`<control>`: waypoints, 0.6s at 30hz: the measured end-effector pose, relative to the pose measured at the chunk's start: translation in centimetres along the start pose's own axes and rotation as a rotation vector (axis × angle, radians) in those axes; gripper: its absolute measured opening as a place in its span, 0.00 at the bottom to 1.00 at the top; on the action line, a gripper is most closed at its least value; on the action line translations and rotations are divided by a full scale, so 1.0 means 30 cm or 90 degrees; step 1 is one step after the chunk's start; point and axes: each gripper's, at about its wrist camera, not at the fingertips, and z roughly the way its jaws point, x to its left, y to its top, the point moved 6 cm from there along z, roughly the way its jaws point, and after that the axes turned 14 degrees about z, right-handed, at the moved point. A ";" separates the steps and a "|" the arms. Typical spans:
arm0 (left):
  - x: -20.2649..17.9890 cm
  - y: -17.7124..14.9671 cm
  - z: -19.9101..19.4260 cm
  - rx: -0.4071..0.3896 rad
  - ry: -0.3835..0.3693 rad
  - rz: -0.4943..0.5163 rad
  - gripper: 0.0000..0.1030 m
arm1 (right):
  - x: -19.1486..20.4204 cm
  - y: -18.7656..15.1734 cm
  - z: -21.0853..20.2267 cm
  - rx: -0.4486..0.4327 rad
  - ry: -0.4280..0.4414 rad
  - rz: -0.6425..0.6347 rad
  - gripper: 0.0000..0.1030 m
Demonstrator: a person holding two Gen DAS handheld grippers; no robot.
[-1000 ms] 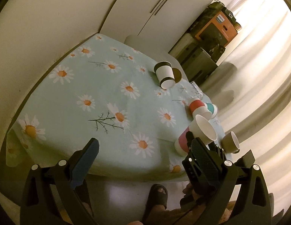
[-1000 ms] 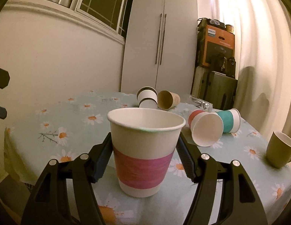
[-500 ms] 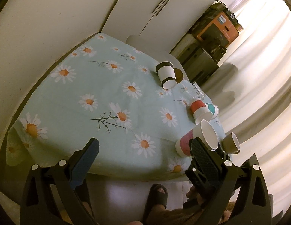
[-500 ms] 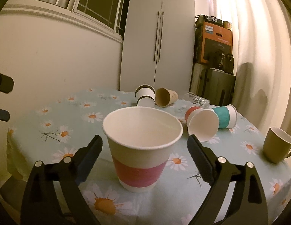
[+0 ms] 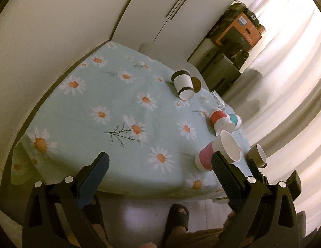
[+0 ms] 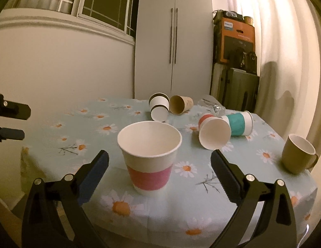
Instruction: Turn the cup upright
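A white paper cup with a pink band stands upright near the front edge of the daisy-print table. My right gripper is open and empty, its jaws wide on either side of the cup and drawn back from it. The cup also shows in the left wrist view. My left gripper is open and empty, held above the table's near edge to the left of the cup.
Several paper cups lie on their sides: a red-banded one, a teal-banded one, a black-banded one and a brown one. An olive mug stands at the right edge. A cupboard and stacked boxes stand behind.
My right gripper has opened, let go of the pink-banded cup and pulled back. The cup stays standing upright. The left gripper has drifted slightly.
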 end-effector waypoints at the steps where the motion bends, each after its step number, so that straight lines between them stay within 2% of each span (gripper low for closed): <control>1: -0.006 0.000 -0.006 -0.003 0.004 0.007 0.93 | -0.005 -0.002 -0.011 0.011 -0.001 0.002 0.95; 6: -0.062 -0.009 -0.044 -0.023 0.043 0.068 0.93 | -0.037 -0.007 -0.104 0.064 0.029 0.029 0.95; 13: -0.185 -0.049 -0.102 -0.055 0.064 0.152 0.93 | -0.070 0.011 -0.273 0.046 0.040 0.015 0.95; 18: -0.276 -0.123 -0.148 -0.073 0.066 0.192 0.93 | -0.114 0.041 -0.414 0.014 0.043 0.022 0.95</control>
